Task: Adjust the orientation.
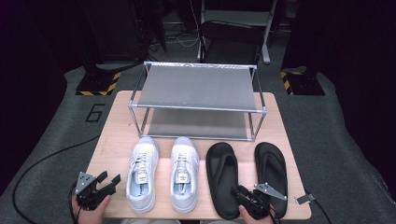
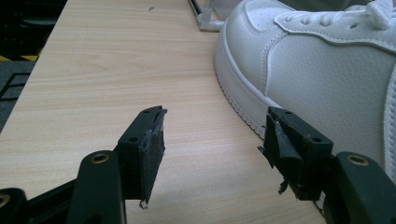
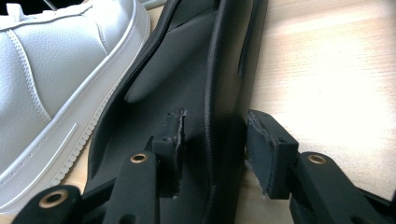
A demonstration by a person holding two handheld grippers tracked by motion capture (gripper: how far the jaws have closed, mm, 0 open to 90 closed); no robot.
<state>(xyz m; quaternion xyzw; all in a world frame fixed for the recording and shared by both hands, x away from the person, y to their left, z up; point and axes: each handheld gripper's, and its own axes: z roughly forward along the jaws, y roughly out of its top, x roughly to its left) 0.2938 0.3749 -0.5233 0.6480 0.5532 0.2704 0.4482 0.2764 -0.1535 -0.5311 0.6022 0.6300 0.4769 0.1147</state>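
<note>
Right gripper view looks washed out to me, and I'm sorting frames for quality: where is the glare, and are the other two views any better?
Right gripper view: the table blows out to near white at right, while the black sandal stays readable. Left gripper view: evenly lit, white sneaker crisp. High view: even on the table, dark surroundings, slightly soft.

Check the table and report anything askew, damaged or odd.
Both shoe pairs lie neat before the rack. The oddity: frayed pads on the left gripper and on the right gripper, whose jaws straddle the rim of the left black sandal.
</note>
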